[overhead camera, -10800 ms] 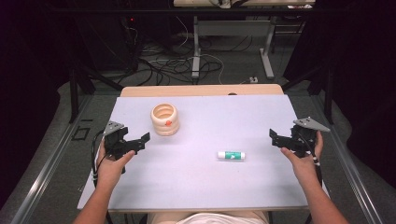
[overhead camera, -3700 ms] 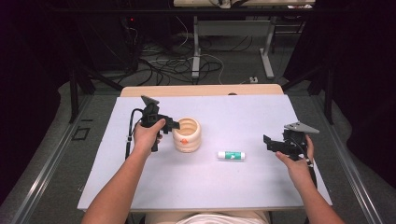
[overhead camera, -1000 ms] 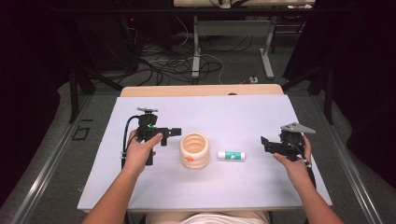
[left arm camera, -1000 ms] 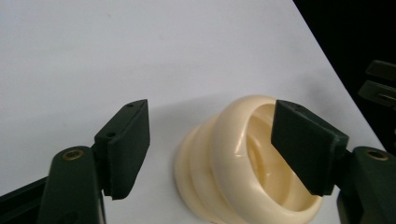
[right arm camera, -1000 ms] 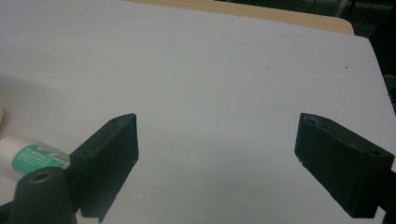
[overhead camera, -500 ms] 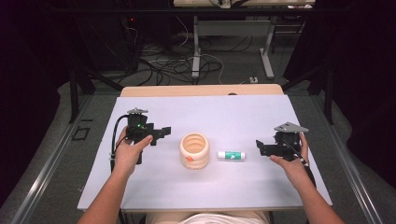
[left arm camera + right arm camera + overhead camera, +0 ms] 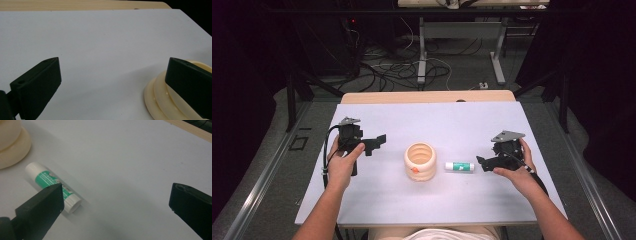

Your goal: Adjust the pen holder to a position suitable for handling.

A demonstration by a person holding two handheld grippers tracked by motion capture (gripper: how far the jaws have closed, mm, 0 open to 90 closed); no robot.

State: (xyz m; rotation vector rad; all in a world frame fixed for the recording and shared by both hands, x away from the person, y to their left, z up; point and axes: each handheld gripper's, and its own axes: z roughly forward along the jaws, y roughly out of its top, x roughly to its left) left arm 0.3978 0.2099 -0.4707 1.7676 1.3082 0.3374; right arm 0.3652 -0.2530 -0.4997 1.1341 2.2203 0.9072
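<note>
Ribbed cream cup (image 7: pixel 420 161) stands free on bench (image 7: pixel 462 120), beside wide-open left hand-held gripper (image 7: pixel 374 142). Glue stick (image 7: pixel 52 187) lies ungrasped just ahead of right hand-held gripper (image 7: pixel 482 163), jaws spread. Likely left: grasp stick, drop into cup.

Each hand carries a black gripper with 2 blocky, wedge-shaped fingers. The left gripper (image 7: pixel 373 143) has a small grey 3-cornered plate on top and a black cable looping from its body down along the forearm. The right gripper (image 7: pixel 482 163) has a larger grey 3-cornered plate and a black cable along the wrist. Close up, the matte fingers (image 7: pixel 37 87) show small round holes near their tips. The person wears a white top; the forearms are bare.
</note>
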